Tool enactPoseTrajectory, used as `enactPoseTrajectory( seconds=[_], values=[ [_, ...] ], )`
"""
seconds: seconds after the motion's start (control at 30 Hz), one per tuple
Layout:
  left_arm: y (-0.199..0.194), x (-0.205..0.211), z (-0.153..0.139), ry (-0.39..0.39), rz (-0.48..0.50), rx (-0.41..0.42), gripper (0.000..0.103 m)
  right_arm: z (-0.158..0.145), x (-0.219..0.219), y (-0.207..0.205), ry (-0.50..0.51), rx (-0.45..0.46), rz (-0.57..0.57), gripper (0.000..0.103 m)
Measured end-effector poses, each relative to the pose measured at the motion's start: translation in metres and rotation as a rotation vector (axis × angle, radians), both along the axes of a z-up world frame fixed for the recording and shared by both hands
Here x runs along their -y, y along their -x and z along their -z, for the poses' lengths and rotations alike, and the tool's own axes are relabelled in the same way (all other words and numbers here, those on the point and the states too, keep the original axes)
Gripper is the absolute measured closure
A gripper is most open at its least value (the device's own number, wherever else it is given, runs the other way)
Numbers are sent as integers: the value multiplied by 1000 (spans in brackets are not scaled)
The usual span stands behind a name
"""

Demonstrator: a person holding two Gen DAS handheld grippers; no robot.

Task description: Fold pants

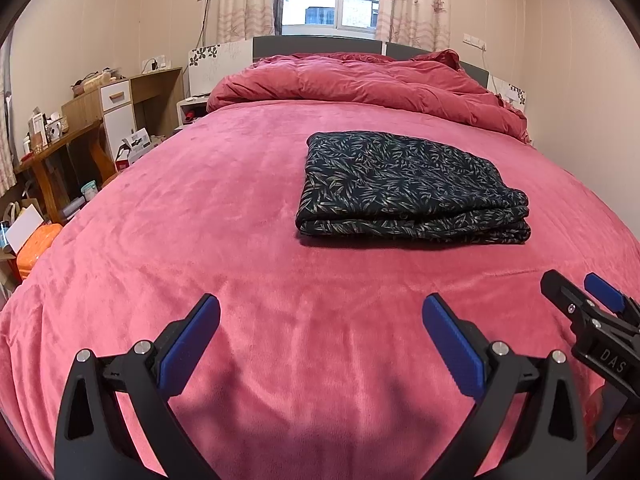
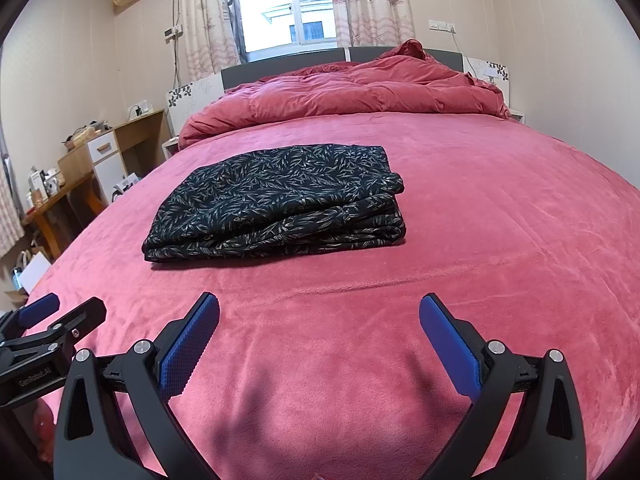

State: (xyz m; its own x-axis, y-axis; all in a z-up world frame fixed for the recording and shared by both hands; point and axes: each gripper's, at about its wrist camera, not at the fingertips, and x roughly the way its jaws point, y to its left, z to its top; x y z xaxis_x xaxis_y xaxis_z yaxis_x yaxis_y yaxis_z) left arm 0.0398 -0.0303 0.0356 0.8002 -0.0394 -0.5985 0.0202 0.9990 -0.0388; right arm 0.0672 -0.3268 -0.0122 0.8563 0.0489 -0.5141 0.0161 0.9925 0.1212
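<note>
Dark pants with a pale leaf print (image 1: 404, 188) lie folded into a flat rectangular stack on the pink bed cover (image 1: 200, 220). In the right wrist view the same pants (image 2: 280, 204) sit left of centre, several layers showing at the near edge. My left gripper (image 1: 320, 320) hovers over bare cover in front of the stack, open, nothing between its blue pads. My right gripper (image 2: 319, 320) is likewise open and empty, short of the pants. Each gripper shows in the other's view: the right one (image 1: 584, 292) at the right edge, the left one (image 2: 64, 308) at the left edge.
A rumpled pink duvet (image 1: 360, 80) is bunched against the grey headboard (image 1: 320, 44) under the window. To the left of the bed stand a wooden desk (image 1: 60, 148) with clutter, a white-drawered cabinet (image 1: 120, 108), and an orange case (image 1: 38, 248) on the floor.
</note>
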Motion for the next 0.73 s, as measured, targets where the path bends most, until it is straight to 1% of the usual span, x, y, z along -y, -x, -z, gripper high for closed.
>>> enactPoseTrajectory(
  seconds=[0.37, 0.73],
  values=[
    [0, 1, 3, 0, 0, -12, 2, 0, 1, -2, 1, -4, -5, 4],
    [-6, -3, 12, 8, -22, -63, 2, 1, 4, -7, 8, -12, -13, 4]
  ],
)
